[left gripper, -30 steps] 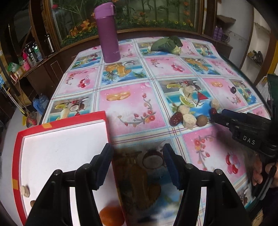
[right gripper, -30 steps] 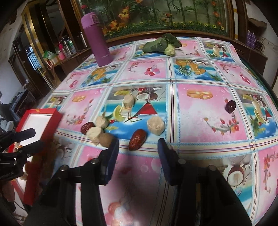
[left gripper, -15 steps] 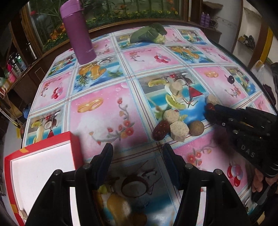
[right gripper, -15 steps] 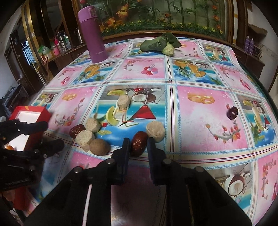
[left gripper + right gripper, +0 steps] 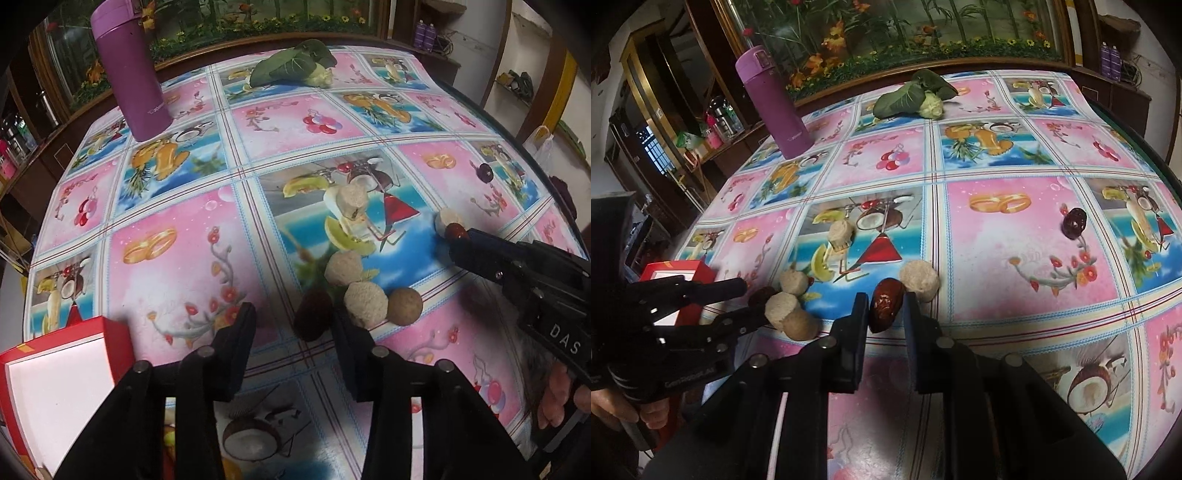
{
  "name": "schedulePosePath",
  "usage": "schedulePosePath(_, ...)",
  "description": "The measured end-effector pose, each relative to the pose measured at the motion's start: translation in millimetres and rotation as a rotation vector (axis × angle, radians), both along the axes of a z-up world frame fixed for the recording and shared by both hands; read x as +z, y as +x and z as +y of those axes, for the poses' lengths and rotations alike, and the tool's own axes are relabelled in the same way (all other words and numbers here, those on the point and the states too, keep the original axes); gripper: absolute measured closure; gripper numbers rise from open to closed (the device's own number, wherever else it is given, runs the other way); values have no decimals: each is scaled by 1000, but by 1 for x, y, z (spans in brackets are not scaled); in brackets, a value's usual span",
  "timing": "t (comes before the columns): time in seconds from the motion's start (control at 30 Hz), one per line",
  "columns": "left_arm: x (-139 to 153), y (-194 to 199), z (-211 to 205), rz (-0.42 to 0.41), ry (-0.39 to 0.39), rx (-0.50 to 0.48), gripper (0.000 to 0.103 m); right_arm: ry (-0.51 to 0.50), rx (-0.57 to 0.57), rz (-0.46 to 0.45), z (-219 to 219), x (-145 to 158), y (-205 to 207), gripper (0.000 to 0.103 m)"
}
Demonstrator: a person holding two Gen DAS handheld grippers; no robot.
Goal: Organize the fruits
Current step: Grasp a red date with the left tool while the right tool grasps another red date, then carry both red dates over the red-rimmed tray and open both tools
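So I'm running both grippers and we're early-to-mid in the fruit sorting, I'd say. The right gripper [image 5: 885,308] is clamped tight on a red date [image 5: 884,308] that sits low over the tablecloth [image 5: 1015,258], just beside a pale round piece [image 5: 919,283]. The left gripper [image 5: 293,332] is closing in on a dark date [image 5: 313,314] at the near end of the little cluster; the date sits by the right finger and the pads aren't pressing on it yet.

Left to do, as far as I can see: the pale pieces, a brown ball [image 5: 405,306], another pale one further back [image 5: 354,197], and a lone dark date [image 5: 1075,222] well apart on the pink square. The red box [image 5: 55,384] is where I reckon it all goes; I can only see a sliver of anything in it at the bottom corner, so can't say how much is done.

View differences: the left wrist shows the box's white inside, while the right wrist only gets its red end behind the other gripper. The right wrist gives me the date's wrinkled skin between the pads; from the left it's a red blob at the tips. Purple flask [image 5: 774,105] and leafy greens [image 5: 912,96] show in both, not my problem.
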State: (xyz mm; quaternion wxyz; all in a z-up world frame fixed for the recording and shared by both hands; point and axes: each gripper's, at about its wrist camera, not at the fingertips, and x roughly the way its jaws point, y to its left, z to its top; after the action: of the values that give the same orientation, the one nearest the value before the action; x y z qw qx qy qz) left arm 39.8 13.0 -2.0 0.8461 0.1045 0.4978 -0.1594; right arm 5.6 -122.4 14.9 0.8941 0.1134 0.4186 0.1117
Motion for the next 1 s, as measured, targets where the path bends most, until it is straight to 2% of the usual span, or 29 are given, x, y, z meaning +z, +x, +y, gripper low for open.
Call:
schedulePosePath(0.13, 0, -3, -4, 2, -28, -21, 84, 12, -9, -3, -3, 1, 0, 82)
schedulePosePath(0.3, 1, -7, -2, -14, -38, -15, 85, 11, -7, -9, -2, 1, -2, 82)
schedulePosePath(0.5, 28, -26, 17, -90, -90, 37, 85, 11, 6, -47, 1, 5, -5, 82)
schedulePosePath(0.77, 77, -75, 81, -248, -137, 156, 85, 55, 88, -108, 35, 20, -19, 82)
schedulePosePath(0.87, 88, -89, 114, -298, -116, 228, 85, 83, 138, -133, 66, 29, -27, 82)
schedulePosePath(1.0, 92, -103, 161, -322, -100, 330, 85, 78, 230, -155, 114, 40, -37, 82)
